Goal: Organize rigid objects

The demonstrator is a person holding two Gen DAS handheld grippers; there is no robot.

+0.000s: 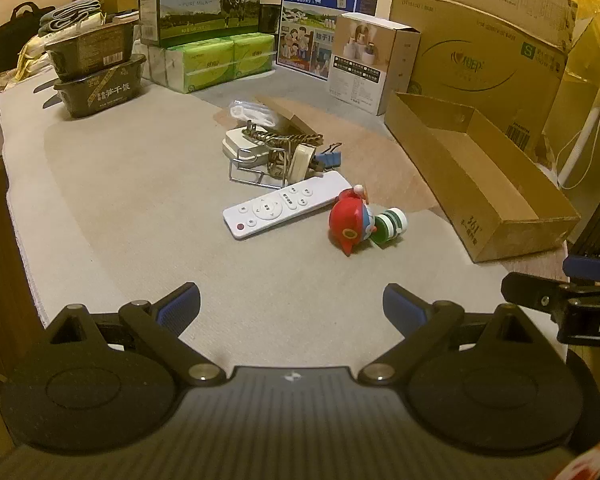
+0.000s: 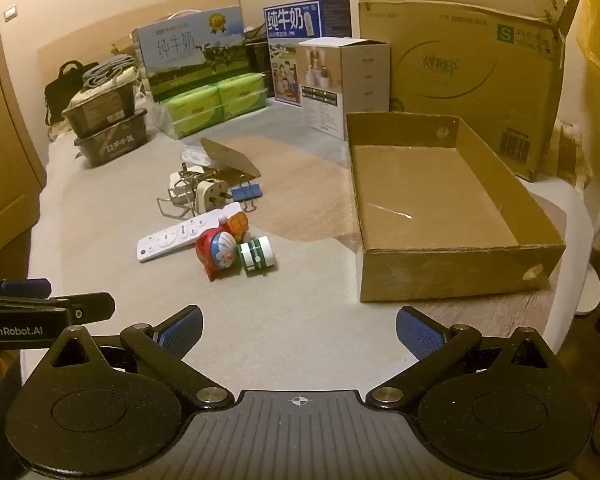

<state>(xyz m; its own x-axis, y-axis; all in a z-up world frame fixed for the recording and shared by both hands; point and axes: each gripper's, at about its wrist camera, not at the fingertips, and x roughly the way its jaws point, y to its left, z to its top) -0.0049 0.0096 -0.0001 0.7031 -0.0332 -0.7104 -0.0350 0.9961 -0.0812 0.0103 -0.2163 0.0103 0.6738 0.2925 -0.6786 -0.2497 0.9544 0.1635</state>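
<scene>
A white remote (image 1: 286, 209) (image 2: 188, 231) lies mid-table. Beside it lie a red Doraemon figure (image 1: 350, 222) (image 2: 216, 250) and a green-white spool (image 1: 390, 225) (image 2: 257, 255). Behind them is a pile: white charger with braided cable (image 1: 260, 142), plug adapter (image 2: 210, 196), blue binder clip (image 1: 328, 158) (image 2: 247, 193), wire stand (image 1: 252, 170). An open cardboard box (image 1: 480, 184) (image 2: 432, 200) stands at the right, empty. My left gripper (image 1: 292, 306) and right gripper (image 2: 299, 330) are both open and empty, near the front of the table, short of the objects.
Milk cartons (image 1: 204, 0), green tissue packs (image 1: 224, 60), black food tubs (image 1: 96, 72), a white product box (image 1: 364, 60) and a large carton (image 1: 480, 48) line the back. The table's left edge (image 1: 20, 216) drops off. A door (image 2: 0, 140) is at left.
</scene>
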